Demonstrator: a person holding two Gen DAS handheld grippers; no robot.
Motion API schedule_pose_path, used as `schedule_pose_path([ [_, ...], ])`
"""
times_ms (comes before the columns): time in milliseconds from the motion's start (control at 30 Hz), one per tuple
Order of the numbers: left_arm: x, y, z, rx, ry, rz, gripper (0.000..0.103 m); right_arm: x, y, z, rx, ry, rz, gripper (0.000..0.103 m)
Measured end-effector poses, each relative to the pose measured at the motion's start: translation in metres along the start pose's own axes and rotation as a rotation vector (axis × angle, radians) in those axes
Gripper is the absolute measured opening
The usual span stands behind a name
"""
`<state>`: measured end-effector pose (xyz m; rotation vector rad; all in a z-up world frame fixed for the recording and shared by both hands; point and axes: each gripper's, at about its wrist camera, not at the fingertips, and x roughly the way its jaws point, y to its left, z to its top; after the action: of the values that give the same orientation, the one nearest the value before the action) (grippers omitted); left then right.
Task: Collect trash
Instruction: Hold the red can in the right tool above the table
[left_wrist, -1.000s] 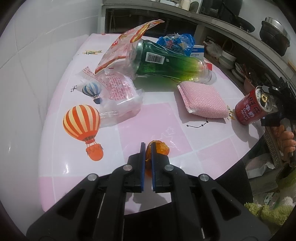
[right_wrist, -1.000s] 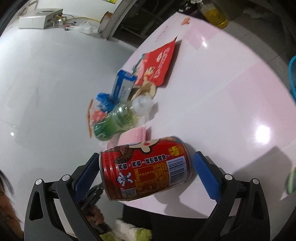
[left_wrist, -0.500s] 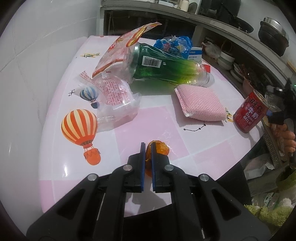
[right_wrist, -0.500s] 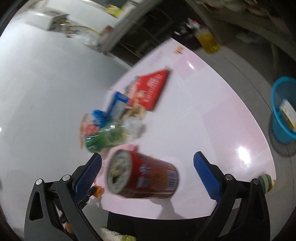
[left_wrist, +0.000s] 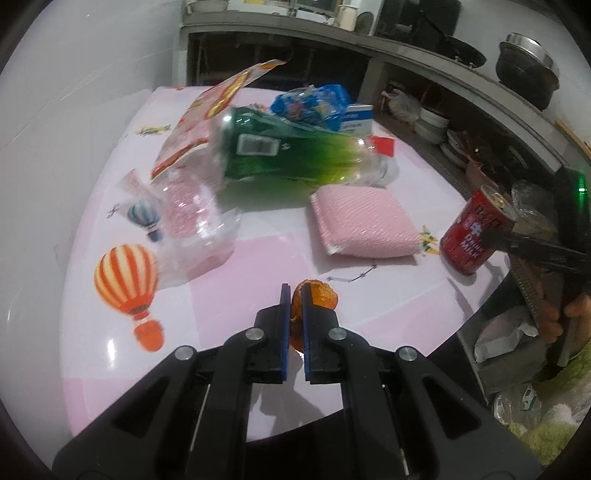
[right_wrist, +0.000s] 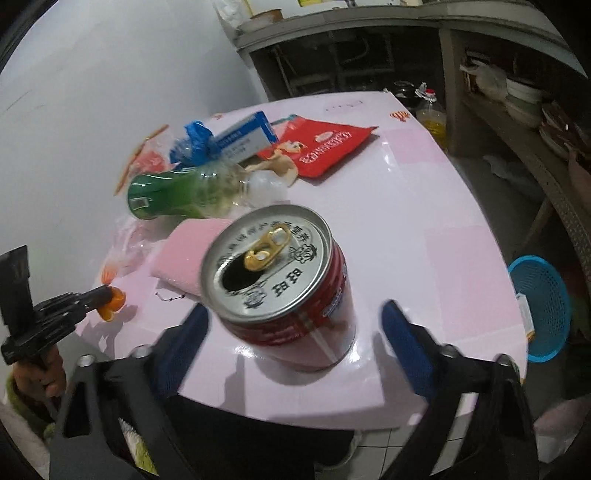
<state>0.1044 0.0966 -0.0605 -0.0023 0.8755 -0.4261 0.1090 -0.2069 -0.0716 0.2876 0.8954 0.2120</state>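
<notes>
A pink-and-white table (left_wrist: 258, 266) printed with hot-air balloons fills most of both views and carries the litter. The biggest piece, a green plastic bottle (left_wrist: 295, 157), lies on its side in the upper middle of the left wrist view, with a red-and-yellow snack bag (left_wrist: 207, 122) leaning against its left end and a blue wrapper (left_wrist: 314, 105) behind it. Right of centre, just below the bottle, lies a pink sponge pad (left_wrist: 364, 221); left of centre sits a crumpled clear plastic bag (left_wrist: 192, 221). A blue mesh basket (right_wrist: 543, 306) stands on the floor at the right edge of the right wrist view. The red milk can (right_wrist: 291, 288), opened at the top, stands on the table near its edge in the lower middle of that view, between the widely spread blue pads of the right gripper (right_wrist: 295, 332), neither pad touching it. In the lower middle of the left wrist view, the left gripper (left_wrist: 294, 306) pinches an orange peel (left_wrist: 317, 295) between nearly closed pads.
</notes>
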Motion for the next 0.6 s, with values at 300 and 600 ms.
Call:
schedule_pose_path([
  [300, 0.018, -0.019, 0.011, 0.035, 0.006, -0.045, 0.004, 0.022, -0.013, 0.016, 0.057, -0.049, -0.039, 0.072],
  [600, 0.029, -0.03, 0.017, 0.046, 0.013, -0.062, 0.004, 0.024, 0.0, 0.03, -0.031, -0.095, -0.128, 0.08],
])
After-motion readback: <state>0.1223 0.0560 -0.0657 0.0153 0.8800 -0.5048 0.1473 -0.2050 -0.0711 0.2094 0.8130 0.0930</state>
